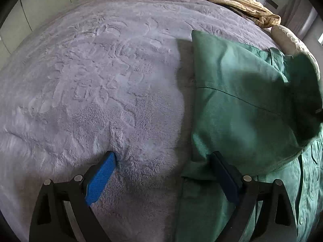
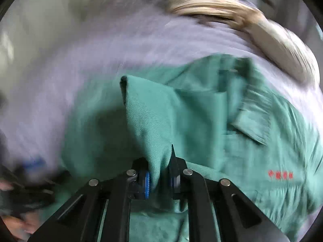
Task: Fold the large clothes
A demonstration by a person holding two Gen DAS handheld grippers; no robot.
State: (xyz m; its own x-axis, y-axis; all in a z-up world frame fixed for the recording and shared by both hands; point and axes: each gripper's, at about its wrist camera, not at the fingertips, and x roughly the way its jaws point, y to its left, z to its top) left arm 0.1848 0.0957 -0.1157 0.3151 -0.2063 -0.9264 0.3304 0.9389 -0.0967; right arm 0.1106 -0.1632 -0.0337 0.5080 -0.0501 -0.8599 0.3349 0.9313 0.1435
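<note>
A large green shirt (image 1: 242, 109) lies on a grey plush bed cover (image 1: 101, 70), filling the right half of the left wrist view. My left gripper (image 1: 163, 157) points down at the shirt's left edge and stands open: its left pad rests on the bed cover, its right pad on the green cloth. In the blurred right wrist view, my right gripper (image 2: 159, 177) is shut on a raised fold of the green shirt (image 2: 149, 125). The shirt's collar (image 2: 252, 119) and a red chest print (image 2: 280, 175) show to the right.
A beige patterned cloth (image 1: 238, 0) lies bunched at the far end of the bed, and shows as a blurred beige cloth (image 2: 232, 12) in the right wrist view. Pale wall panels (image 1: 46, 6) stand beyond the bed's left edge. A hand (image 2: 14, 221) shows at the lower left.
</note>
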